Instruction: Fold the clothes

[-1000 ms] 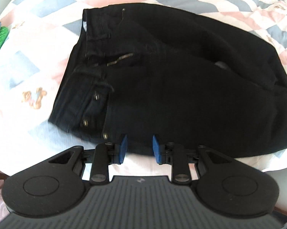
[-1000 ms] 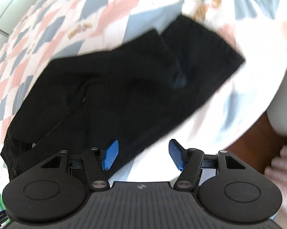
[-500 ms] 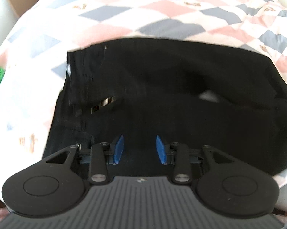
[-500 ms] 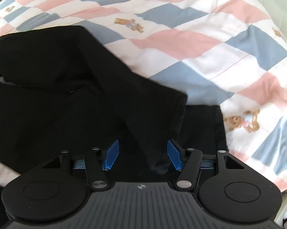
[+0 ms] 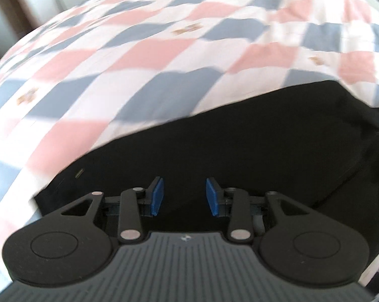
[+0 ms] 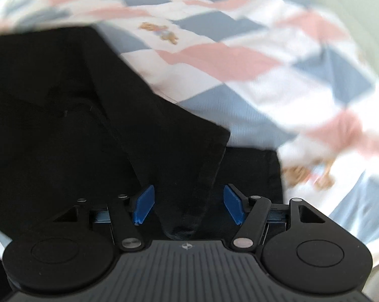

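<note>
Checked bedspread (image 5: pixel 164 50) under black jeans (image 5: pixel 239 151): I'm now lowering my left gripper (image 5: pixel 184 196) and right gripper (image 6: pixel 189 205), both unclenched, having closed onto the jeans' near edge for the next fold.

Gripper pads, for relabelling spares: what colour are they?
Blue pads on both grippers, clearest in the right wrist view.

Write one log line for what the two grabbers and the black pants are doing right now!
left gripper: open, over black pants | right gripper: open, pant leg hem between fingers, not clamped | checkered quilt underneath
</note>
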A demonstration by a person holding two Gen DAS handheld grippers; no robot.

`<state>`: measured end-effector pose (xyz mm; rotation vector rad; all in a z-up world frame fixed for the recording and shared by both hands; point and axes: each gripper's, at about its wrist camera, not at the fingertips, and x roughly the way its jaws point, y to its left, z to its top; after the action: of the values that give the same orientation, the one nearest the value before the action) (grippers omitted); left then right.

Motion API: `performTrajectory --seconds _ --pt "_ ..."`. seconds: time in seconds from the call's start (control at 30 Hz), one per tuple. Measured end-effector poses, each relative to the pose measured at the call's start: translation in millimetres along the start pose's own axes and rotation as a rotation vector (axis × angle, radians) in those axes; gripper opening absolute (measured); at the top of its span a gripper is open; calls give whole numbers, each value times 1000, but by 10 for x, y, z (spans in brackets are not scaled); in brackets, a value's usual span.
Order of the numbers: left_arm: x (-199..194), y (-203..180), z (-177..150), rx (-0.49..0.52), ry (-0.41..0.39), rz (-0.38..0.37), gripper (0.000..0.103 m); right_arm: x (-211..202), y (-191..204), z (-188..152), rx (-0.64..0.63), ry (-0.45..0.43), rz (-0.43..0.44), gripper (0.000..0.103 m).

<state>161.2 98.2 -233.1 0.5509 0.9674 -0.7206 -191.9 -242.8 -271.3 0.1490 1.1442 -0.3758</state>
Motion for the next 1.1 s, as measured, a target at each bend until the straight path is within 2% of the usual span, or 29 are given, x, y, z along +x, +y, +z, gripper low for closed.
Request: performTrajectory --seconds 0.1,0.2,0.3,0.47,0.57,0.6,0.67,0.7,0.77,0.87,0.97,1.07,1.1 --pt "139 -185 219 84 -23 -44 33 76 -346 127 228 -41 124 63" --pt "341 -332 342 115 -28 -57 33 241 -636 340 330 -65 173 63" --pt "416 -480 388 102 -21 -57 33 449 -853 548 344 -72 243 61" --pt "395 -659 259 44 10 -67 38 838 -995 694 252 78 294 57" --pt "399 -755 136 11 38 -60 40 906 -1062 659 245 100 351 61" --pt "399 -776 98 -4 47 -55 40 925 -1084 652 263 105 380 60" --pt "392 -823 47 -35 51 -43 40 945 -1048 668 253 125 438 27" --pt "375 -842 37 -50 49 -36 40 929 -991 702 219 131 454 23" --pt "313 -862 47 -81 34 -22 39 779 -860 802 100 89 446 19" --pt "151 -838 72 -116 -12 19 39 424 -820 1083 -36 -52 389 18" --pt "-6 -762 100 -154 -57 75 39 88 -1059 1551 -40 -223 325 18" --pt "-74 -679 106 -193 -73 129 40 -64 -1213 2091 -87 -340 285 17" --pt "-85 -657 97 -203 -70 143 40 -17 -1180 2262 -114 -346 268 17"
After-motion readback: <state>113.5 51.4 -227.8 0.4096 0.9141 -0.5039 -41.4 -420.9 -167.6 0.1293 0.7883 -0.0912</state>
